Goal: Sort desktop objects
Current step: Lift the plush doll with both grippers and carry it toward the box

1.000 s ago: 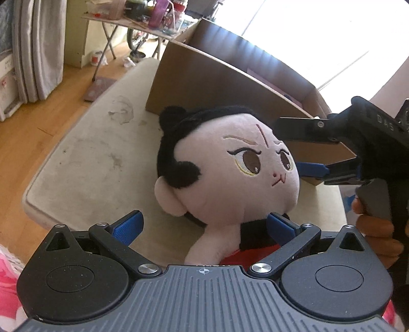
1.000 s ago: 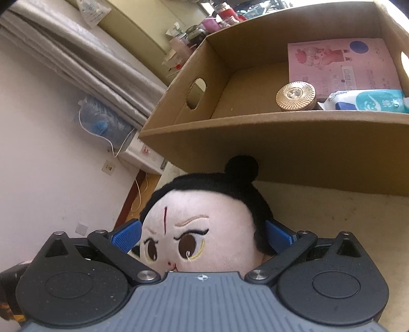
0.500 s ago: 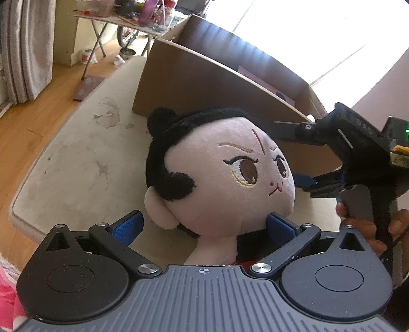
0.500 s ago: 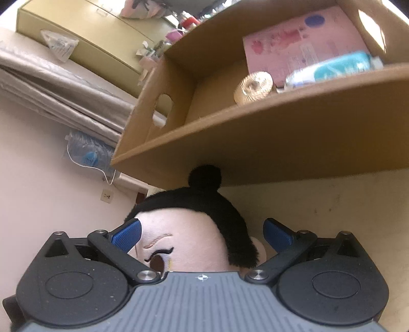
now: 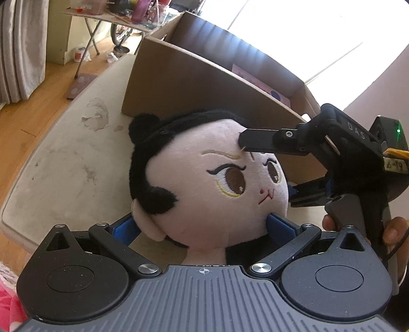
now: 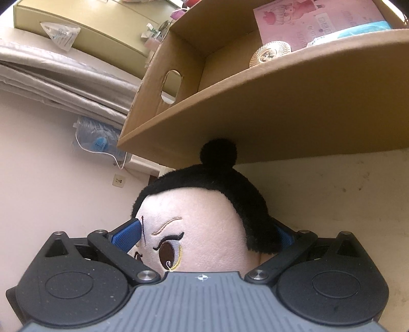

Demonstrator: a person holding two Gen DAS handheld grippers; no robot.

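A plush doll (image 5: 204, 184) with a pale face and black hair lies on the beige table (image 5: 64, 158), in front of a cardboard box (image 5: 194, 84). My left gripper (image 5: 203, 226) is open, its blue pads on either side of the doll's neck and chin. My right gripper (image 5: 265, 171) comes in from the right; its upper finger lies across the forehead and its lower finger is hidden behind the cheek. In the right wrist view the doll (image 6: 194, 217) sits deep inside the open right gripper (image 6: 207, 229), one pad at the forehead and the other behind the hair.
The cardboard box (image 6: 281, 115) holds a pink booklet (image 6: 319, 20), a round gold tin (image 6: 268, 53) and a teal wipes pack (image 6: 370, 28). A hand (image 5: 393, 227) holds the right gripper. A cluttered folding table (image 5: 115, 12) and wooden floor (image 5: 25, 115) lie beyond the table's left edge.
The right gripper has slid further over the doll's head, its upper finger now on the forehead. The head has come closer in between the left gripper's pads. Neither gripper's finger spread has visibly changed.
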